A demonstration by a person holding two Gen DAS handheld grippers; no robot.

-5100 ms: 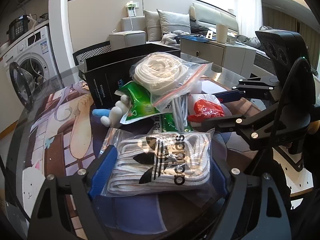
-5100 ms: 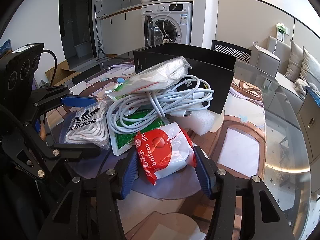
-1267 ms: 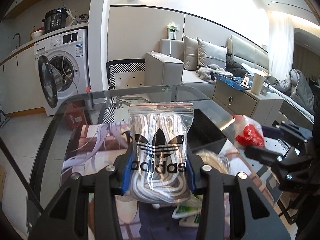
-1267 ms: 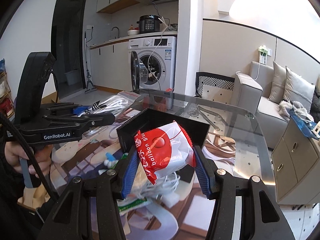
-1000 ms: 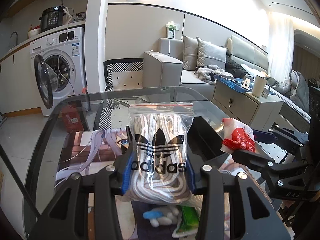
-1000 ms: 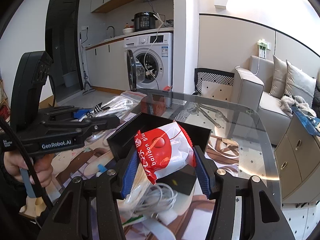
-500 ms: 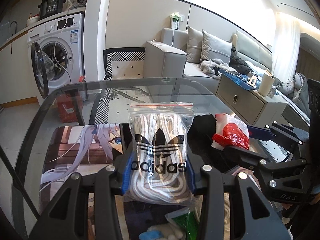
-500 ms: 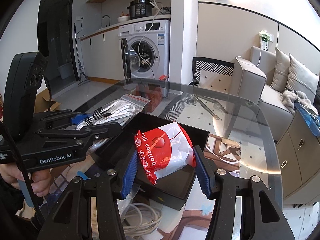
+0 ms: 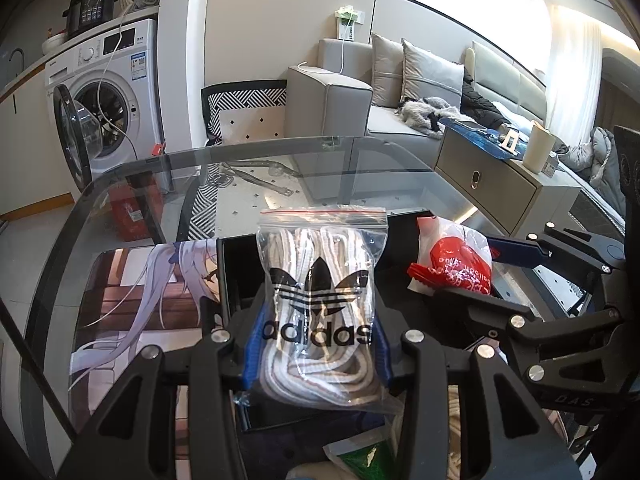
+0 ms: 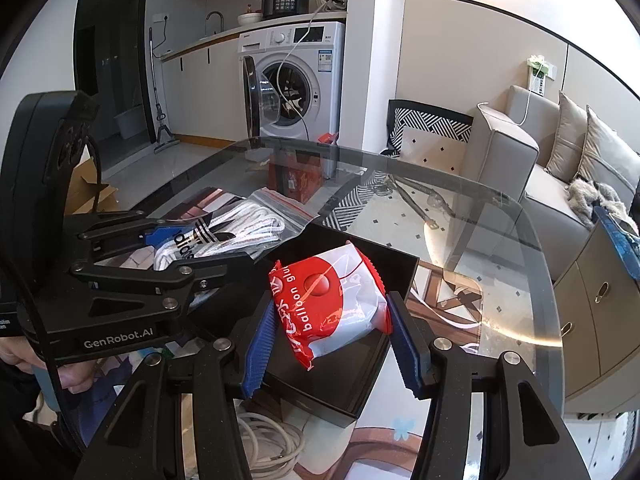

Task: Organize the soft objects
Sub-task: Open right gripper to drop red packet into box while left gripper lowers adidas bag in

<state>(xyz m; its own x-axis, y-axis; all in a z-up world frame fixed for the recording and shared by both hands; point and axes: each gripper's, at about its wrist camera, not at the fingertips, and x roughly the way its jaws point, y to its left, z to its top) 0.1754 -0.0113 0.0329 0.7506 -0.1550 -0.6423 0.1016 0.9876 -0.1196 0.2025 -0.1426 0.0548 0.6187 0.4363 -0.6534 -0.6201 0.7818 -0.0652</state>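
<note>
My left gripper [image 9: 316,344] is shut on a clear zip bag of white adidas laces [image 9: 320,304] and holds it above the open black box [image 9: 236,276]. My right gripper [image 10: 328,332] is shut on a red and white balloon glue packet [image 10: 328,312], held over the same black box [image 10: 360,376]. The packet also shows in the left wrist view [image 9: 452,264], and the lace bag in the right wrist view [image 10: 224,236]. The two grippers are side by side, left one to the left.
The box sits on a glass table [image 10: 500,248] with an anime-print mat [image 9: 132,300]. A coil of white cable [image 10: 272,444] and a green packet [image 9: 364,460] lie in front of the box. A washing machine [image 9: 108,96] and a sofa [image 9: 400,92] stand beyond.
Both grippers lifted their bags off the pile, then moved forward and down over the black box. In the last half second the box has come closer under both bags.
</note>
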